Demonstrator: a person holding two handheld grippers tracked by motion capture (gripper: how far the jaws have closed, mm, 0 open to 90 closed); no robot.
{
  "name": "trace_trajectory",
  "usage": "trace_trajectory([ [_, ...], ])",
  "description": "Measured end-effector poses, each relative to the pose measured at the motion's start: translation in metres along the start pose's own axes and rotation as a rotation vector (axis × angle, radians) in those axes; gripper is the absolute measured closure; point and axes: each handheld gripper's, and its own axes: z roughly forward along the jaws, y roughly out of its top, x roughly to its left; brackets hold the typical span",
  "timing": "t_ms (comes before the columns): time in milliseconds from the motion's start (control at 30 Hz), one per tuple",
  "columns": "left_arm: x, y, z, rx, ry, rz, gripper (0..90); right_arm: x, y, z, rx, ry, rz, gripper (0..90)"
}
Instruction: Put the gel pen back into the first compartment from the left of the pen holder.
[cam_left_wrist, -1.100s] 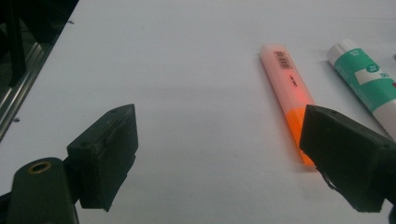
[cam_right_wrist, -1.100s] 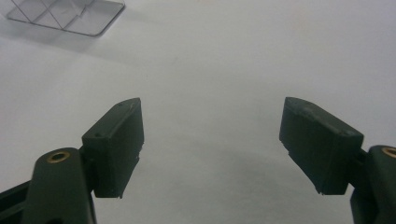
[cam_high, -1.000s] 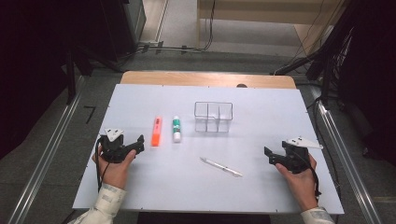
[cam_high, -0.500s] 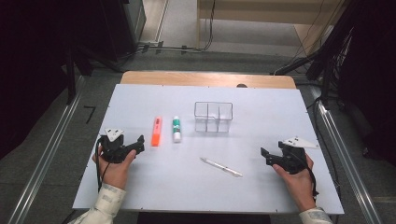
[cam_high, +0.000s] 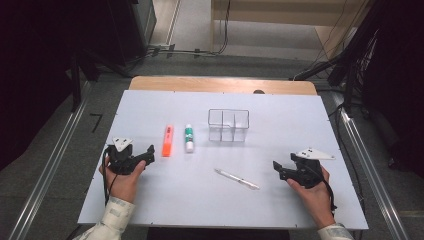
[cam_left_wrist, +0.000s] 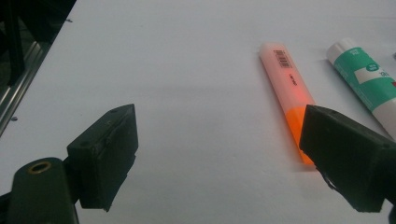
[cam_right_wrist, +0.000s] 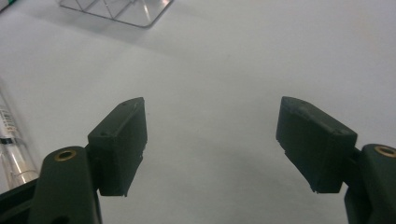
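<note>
1. Black-jawed, the left gripper (cam_high: 148, 154) is resting low at the table's (cam_high: 150, 107) left side, jaws gaping and holding nothing, its hand (cam_high: 122, 179) wrapping it from below.
2. Just beyond its tips the orange highlighter (cam_high: 168, 140) is lying, a green-labelled glue stick (cam_high: 189, 138) beside it.
3. Nearer the right gripper (cam_high: 278, 169), the clear pen (cam_high: 237, 179) is lying flat.
4. That gripper is pointing left, jaws spread wide and empty.
</note>
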Motion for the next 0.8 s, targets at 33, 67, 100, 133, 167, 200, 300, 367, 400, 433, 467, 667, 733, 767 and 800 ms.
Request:
trace_trajectory([
  [33,0.0,0.0,0.0,0.001,0.0,0.002,12.3,0.003,0.001,0.001,-0.001,0.012,-0.006,24.1],
  [67,0.0,0.0,0.001,0.0,0.0,0.003,12.3,0.003,0.001,0.001,-0.001,0.012,-0.006,24.1],
  [100,-0.001,0.0,0.001,0.001,0.0,0.004,12.3,0.007,0.001,0.002,0.0,0.028,-0.018,25.5],
  [133,-0.001,0.0,0.001,0.0,0.001,0.004,12.3,0.009,0.002,0.003,0.004,0.038,-0.027,26.1],
  [167,-0.001,0.0,0.001,0.0,0.0,0.003,12.3,0.009,0.002,0.003,0.004,0.038,-0.027,26.1],
  [200,-0.001,0.0,0.001,0.002,0.0,0.006,12.3,0.012,0.002,0.004,0.006,0.045,-0.035,26.6],
  [300,-0.001,0.0,0.001,0.001,0.001,0.004,12.3,0.02,0.003,0.007,0.016,0.063,-0.057,27.3],
  [367,-0.001,0.0,0.001,0.001,0.004,0.005,12.3,0.025,0.004,0.01,0.027,0.075,-0.065,27.3],
  [400,-0.001,0.0,0.001,0.001,0.004,0.005,12.3,0.027,0.004,0.012,0.031,0.079,-0.067,27.3],
  [433,-0.001,0.0,0.001,0.001,0.005,0.004,12.3,0.03,0.004,0.013,0.035,0.084,-0.067,27.3],
  [467,-0.001,0.0,0.001,0.001,0.004,0.005,12.3,0.032,0.004,0.014,0.038,0.086,-0.068,27.3],
  [667,-0.001,0.0,0.001,0.002,0.003,0.004,12.3,0.045,0.005,0.018,0.043,0.108,-0.085,28.0],
  [733,-0.001,0.0,0.001,0.002,0.003,0.001,12.3,0.049,0.005,0.02,0.047,0.117,-0.091,28.1],
  [767,-0.001,0.0,0.002,0.004,0.002,0.0,12.3,0.05,0.005,0.021,0.048,0.124,-0.094,28.1],
  [800,-0.001,-0.001,0.002,0.006,0.002,0.001,12.3,0.053,0.005,0.022,0.049,0.132,-0.094,28.2],
])
